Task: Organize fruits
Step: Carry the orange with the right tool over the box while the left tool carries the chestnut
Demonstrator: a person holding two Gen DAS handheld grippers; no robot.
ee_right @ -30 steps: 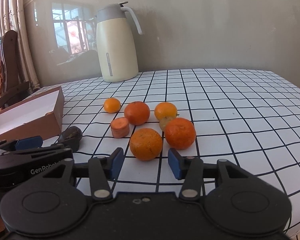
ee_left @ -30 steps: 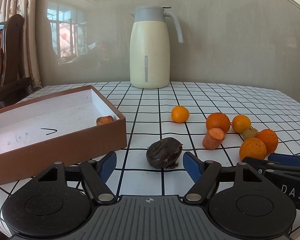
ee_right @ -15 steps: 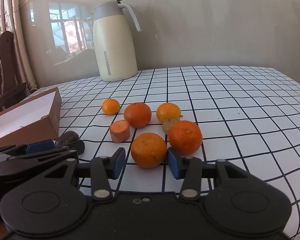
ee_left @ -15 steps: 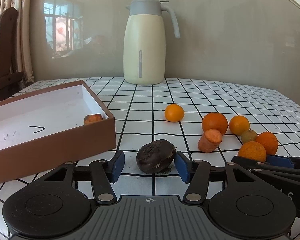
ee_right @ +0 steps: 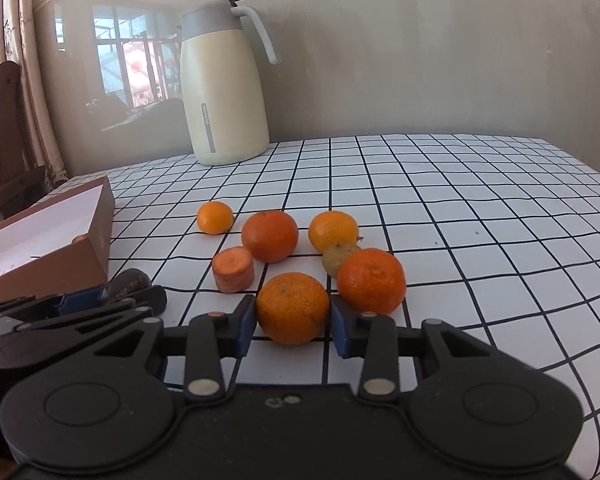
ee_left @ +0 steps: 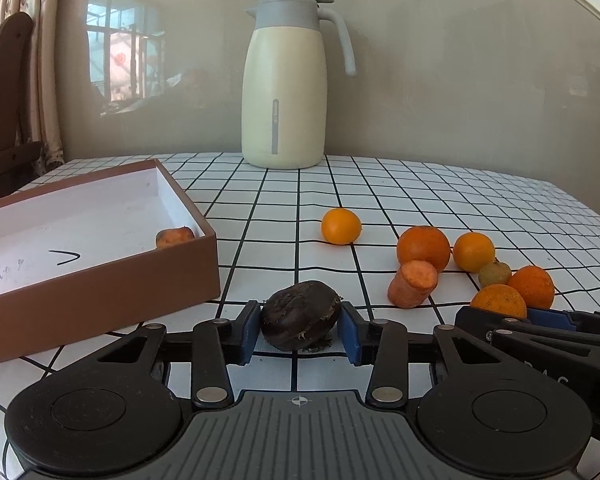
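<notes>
A: From my feed, the table (ee_left: 440, 192) wears a white black-grid cloth, with a plain grey wall (ee_right: 420, 60) behind its far edge.

B: Yep, I see curtains (ee_left: 40, 60) and a wooden chair (ee_left: 8, 92) left, window reflection (ee_right: 136, 68) glowing.

The right gripper (ee_right: 293, 326) has just been closing its jaws; its blue pads (ee_right: 246, 326) now press both sides of the near orange (ee_right: 292, 307) on the checked table (ee_right: 480, 240). Touching that fruit's right is a redder orange (ee_right: 371, 280), with a small greenish fruit (ee_right: 338, 257) just behind. Farther back lie three more oranges (ee_right: 270, 235) and, to the left, a carrot stub (ee_right: 233, 269). At near left the left gripper (ee_right: 112, 300) is closed on a dark fruit (ee_right: 130, 280). A brown box (ee_right: 44, 264) sits at far left, a cream jug (ee_right: 223, 88) at the back.
</notes>
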